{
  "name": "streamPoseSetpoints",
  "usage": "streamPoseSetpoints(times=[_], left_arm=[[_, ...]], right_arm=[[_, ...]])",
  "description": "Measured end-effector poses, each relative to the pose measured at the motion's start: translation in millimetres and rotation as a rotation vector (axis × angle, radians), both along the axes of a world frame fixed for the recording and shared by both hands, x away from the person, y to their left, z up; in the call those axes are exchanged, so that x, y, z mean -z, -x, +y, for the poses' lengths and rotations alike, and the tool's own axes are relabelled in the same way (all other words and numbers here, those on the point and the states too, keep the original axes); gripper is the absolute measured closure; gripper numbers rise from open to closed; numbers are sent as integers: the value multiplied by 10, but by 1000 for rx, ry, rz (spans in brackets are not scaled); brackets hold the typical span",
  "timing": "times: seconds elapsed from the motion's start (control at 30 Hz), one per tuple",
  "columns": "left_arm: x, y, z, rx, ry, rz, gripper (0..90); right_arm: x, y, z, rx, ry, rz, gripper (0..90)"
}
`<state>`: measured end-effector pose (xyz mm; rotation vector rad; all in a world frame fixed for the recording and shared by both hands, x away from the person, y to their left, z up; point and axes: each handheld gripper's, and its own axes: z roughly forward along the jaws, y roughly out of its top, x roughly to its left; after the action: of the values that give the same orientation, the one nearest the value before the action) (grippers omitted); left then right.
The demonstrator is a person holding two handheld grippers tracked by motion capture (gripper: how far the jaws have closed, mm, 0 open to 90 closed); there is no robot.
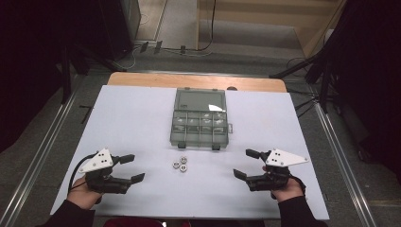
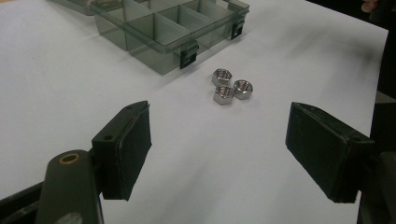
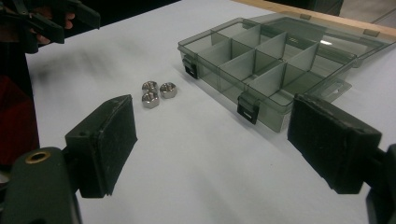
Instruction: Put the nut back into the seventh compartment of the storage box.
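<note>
Three steel hex nuts point(image 1: 180, 163) lie bunched together on the white table top point(image 1: 137, 123), just in front of an open smoky-grey compartment box point(image 1: 200, 124). The nuts point(image 2: 229, 87) lie ahead of my left gripper point(image 2: 219, 149), whose jaws stand wide apart with nothing between them. In the high view that left gripper point(image 1: 132, 168) rests at the near left. My right gripper point(image 1: 246, 163) rests at the near right, open and holding nothing. From the right gripper point(image 3: 212, 144), the nuts point(image 3: 156, 92) lie ahead to the left and the box point(image 3: 261, 65) ahead to the right.
The box lid point(image 1: 200, 100) lies folded back flat behind the compartments. Two black latches point(image 1: 181, 146) sit on the box's front wall. A wooden table edge point(image 1: 189, 80) runs along the far side. Metal rails point(image 1: 340, 156) flank the table.
</note>
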<state>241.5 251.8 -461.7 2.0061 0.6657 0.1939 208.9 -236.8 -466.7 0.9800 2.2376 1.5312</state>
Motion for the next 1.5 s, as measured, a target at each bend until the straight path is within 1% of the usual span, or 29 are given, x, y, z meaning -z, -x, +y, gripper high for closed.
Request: streamPoseSetpoints(times=[0.1,0.17,0.33,0.43,0.53,0.57,0.63,0.8,0.9,1.0,1.1,1.23,1.3,1.4,1.43,1.47,1.5], left_arm=[[2,1,-1,3,-1,1,227],[-6,3,-3,6,5,2,227],[-4,2,-5,8,-8,2,227],[-6,3,-4,8,-3,3,227],[-9,-2,-9,11,-11,0,227],[-9,-2,-9,11,-11,0,227],[-8,-5,-25,10,-8,3,227],[-9,-19,-31,10,-17,8,227],[-6,-23,-42,10,-18,11,227],[-4,-22,-41,14,-21,11,227],[-3,-24,-38,13,-23,10,227],[0,-21,-45,15,-22,14,227],[1,-22,-47,15,-22,12,227],[2,-22,-48,15,-23,13,227],[2,-22,-48,15,-23,13,227],[0,-22,-47,15,-24,13,227],[-2,-22,-46,14,-22,12,227]], right_arm=[[3,-7,1,3,4,4,158],[11,-15,8,3,13,-1,147],[16,-20,13,-2,4,23,141],[16,-25,20,-9,4,11,141],[16,-22,29,-16,12,21,142],[16,-22,28,-22,11,34,144],[16,-23,22,-36,-7,51,145],[15,-10,14,-41,1,32,143],[10,-13,3,-45,-8,23,141],[-14,-17,6,-49,-28,21,140],[-31,-14,8,-59,-56,7,139],[-47,-16,30,-50,-68,-13,137],[-56,-16,45,-50,-60,-10,137],[-59,-33,88,-43,3,5,139],[-59,-33,88,-43,3,5,139],[-53,-36,99,-49,10,7,140],[-47,-43,107,-77,8,8,139]])
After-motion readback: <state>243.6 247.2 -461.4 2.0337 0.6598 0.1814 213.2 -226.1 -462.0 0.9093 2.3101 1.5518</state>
